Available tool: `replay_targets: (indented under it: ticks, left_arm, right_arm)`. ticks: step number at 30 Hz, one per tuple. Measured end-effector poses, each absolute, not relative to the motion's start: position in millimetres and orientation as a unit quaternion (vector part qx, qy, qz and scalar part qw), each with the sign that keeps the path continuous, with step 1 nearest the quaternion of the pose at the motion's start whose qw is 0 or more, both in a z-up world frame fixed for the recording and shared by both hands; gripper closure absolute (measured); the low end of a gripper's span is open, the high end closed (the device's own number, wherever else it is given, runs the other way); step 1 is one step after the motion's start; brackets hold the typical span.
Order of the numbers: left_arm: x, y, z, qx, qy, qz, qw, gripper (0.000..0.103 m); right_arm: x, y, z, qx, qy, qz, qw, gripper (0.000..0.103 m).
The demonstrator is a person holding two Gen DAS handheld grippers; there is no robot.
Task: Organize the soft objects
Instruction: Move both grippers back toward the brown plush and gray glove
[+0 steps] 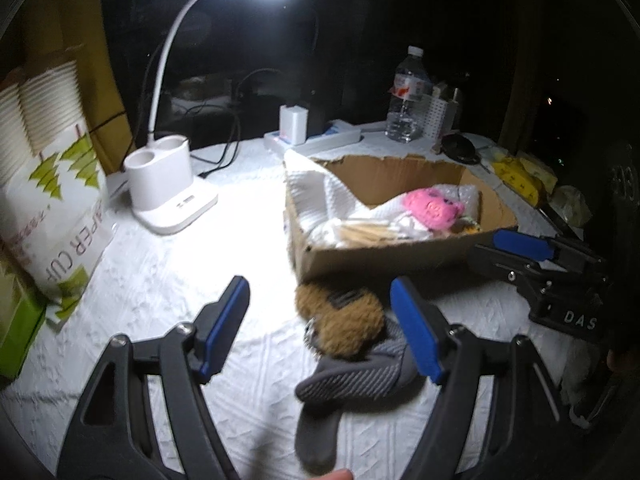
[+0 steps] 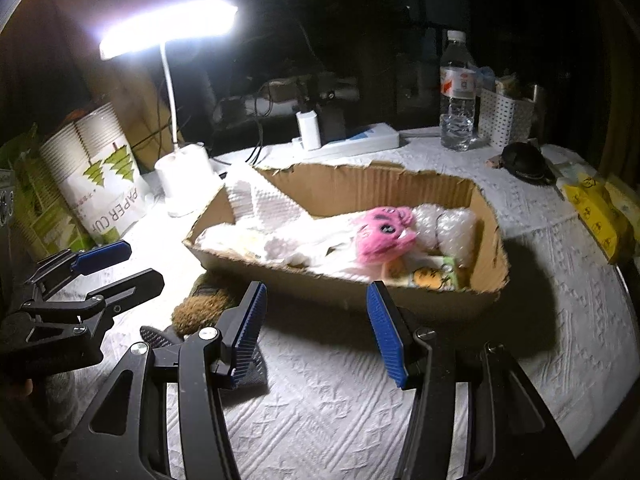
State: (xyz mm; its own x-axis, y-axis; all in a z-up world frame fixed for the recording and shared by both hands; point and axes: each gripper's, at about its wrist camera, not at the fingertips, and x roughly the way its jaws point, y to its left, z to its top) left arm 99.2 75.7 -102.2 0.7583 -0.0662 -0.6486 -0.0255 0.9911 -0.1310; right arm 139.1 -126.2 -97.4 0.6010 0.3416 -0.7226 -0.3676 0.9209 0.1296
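Note:
A cardboard box (image 1: 380,256) (image 2: 344,292) stands on the white cloth and holds a pink plush toy (image 1: 432,206) (image 2: 382,232), white cloths (image 2: 276,216) and bubble wrap (image 2: 452,224). In front of the box lie a brown furry toy (image 1: 340,320) (image 2: 204,304) and a grey sock (image 1: 352,380). My left gripper (image 1: 320,324) is open just above the cloth, with the brown toy by its right finger. My right gripper (image 2: 316,332) is open and empty before the box's near wall. Each gripper shows in the other's view, the right one (image 1: 516,252) and the left one (image 2: 108,264).
A lit white desk lamp (image 1: 168,188) (image 2: 184,176) stands at the back left beside a pack of paper cups (image 1: 52,184) (image 2: 100,172). Behind the box are a power strip (image 1: 316,140), a water bottle (image 1: 406,96) (image 2: 458,92) and a white basket (image 2: 504,116). Yellow packets (image 2: 600,208) lie right.

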Motion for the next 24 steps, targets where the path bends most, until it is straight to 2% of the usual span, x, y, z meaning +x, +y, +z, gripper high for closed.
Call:
replay_targets:
  ticks: [24]
  left_arm:
    - [78, 103, -134, -0.09, 0.38, 0.008, 0.921, 0.028]
  right_arm:
    - [120, -63, -140, -0.034, 0.453, 0.255, 0.853, 0.048]
